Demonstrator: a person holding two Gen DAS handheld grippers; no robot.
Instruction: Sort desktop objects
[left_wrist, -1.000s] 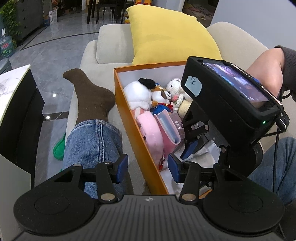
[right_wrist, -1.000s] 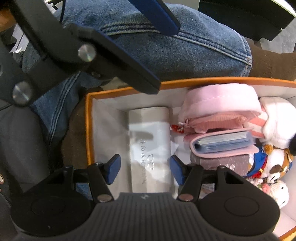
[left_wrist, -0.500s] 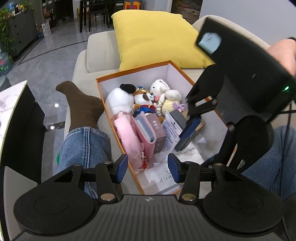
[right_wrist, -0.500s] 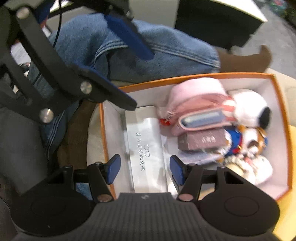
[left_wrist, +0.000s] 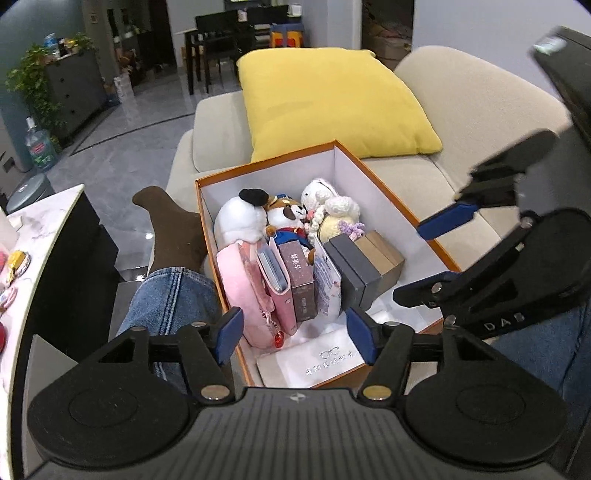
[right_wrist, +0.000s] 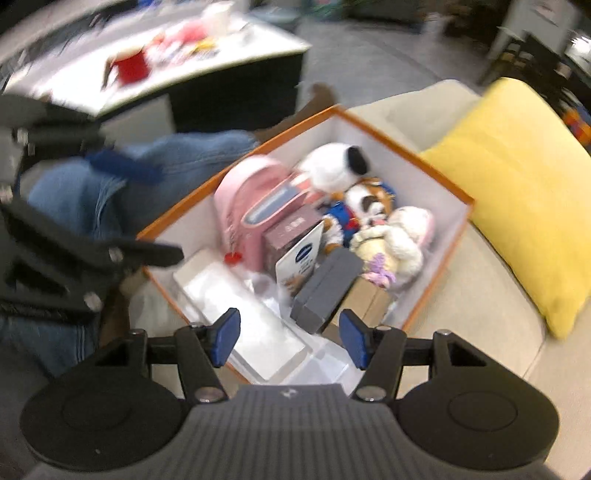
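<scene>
left tool (left_wrist: 293, 334): blue pads spread apart, nothing between them, hanging over the near end of the box
right tool (right_wrist: 290, 339): pads also wide apart and empty, over the near corner of the box; this view is pretty blurry. In the left view it shows at the right edge, above the box's right wall
orange box (left_wrist: 382, 181): white inside, sits on the beige sofa (left_wrist: 476, 122) right next to a leg in jeans (left_wrist: 173, 299)
plush row: far end of the box has a white plush with a black ear (left_wrist: 240, 218), a brown-and-white dog plush in blue (left_wrist: 286, 218), and a cream bunny plush (left_wrist: 334, 210) packed side by side
upright stuff: pink pouch (left_wrist: 245, 291) against the left wall, then a pink card holder (left_wrist: 275, 280), a mauve box (left_wrist: 301, 284) and a white-and-blue packet (left_wrist: 327, 284), all standing on edge and touching
grey box (left_wrist: 351, 269): just right of the packet, with a tan box (left_wrist: 382, 254) pressed against it
white glasses case (left_wrist: 317, 360): flat on the box floor at the near end, right below the left tool's pads
yellow cushion (left_wrist: 328, 103): on the sofa behind the box
worktop (left_wrist: 26, 251): white marble, off to the left, small items on it too blurred to name
</scene>
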